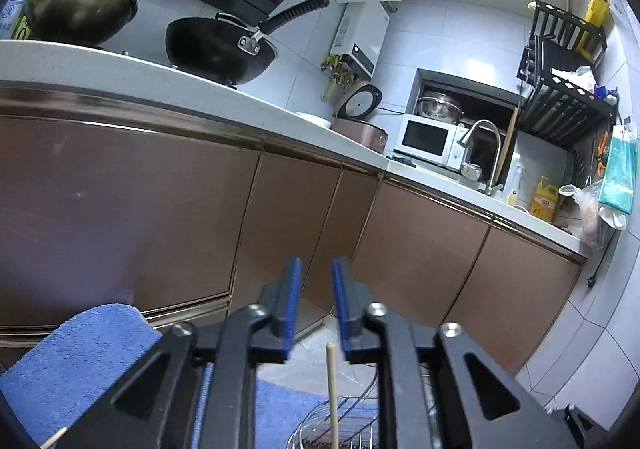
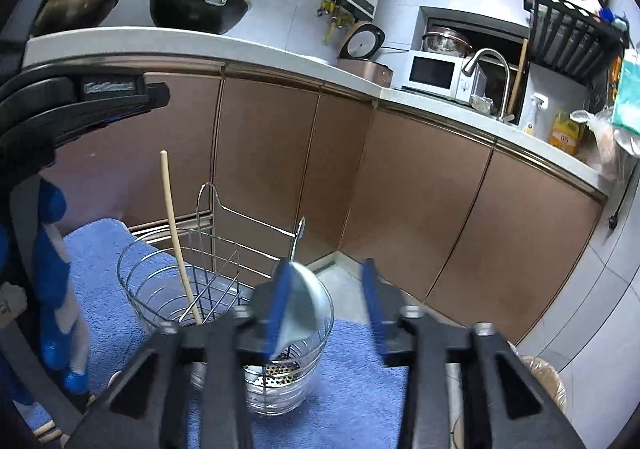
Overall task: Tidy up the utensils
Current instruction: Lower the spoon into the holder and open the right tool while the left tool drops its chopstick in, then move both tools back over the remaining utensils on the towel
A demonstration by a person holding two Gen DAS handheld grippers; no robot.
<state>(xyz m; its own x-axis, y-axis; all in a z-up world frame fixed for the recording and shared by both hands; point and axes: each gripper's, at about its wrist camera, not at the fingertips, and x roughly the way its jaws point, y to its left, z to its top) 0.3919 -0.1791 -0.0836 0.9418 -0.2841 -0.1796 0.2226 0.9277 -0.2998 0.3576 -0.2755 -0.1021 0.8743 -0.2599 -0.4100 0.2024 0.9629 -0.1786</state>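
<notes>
Standing in the wire utensil holder [image 2: 224, 289] on the blue towel [image 2: 352, 369] are a wooden chopstick [image 2: 176, 237] and a spoon [image 2: 304, 301], so sorting seems well underway. Both the left gripper [image 1: 314, 309] and right gripper [image 2: 326, 309] are parted and hold nothing. Another wooden stick [image 2: 44, 429] lies at the towel's edge, probably still to be stowed.

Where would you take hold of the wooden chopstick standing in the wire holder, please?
Grip the wooden chopstick on its bare upper shaft, coming from above and to the side. It leans upright out of the wire holder, its lower end down among the wires, so only the top stands free of them.
</notes>
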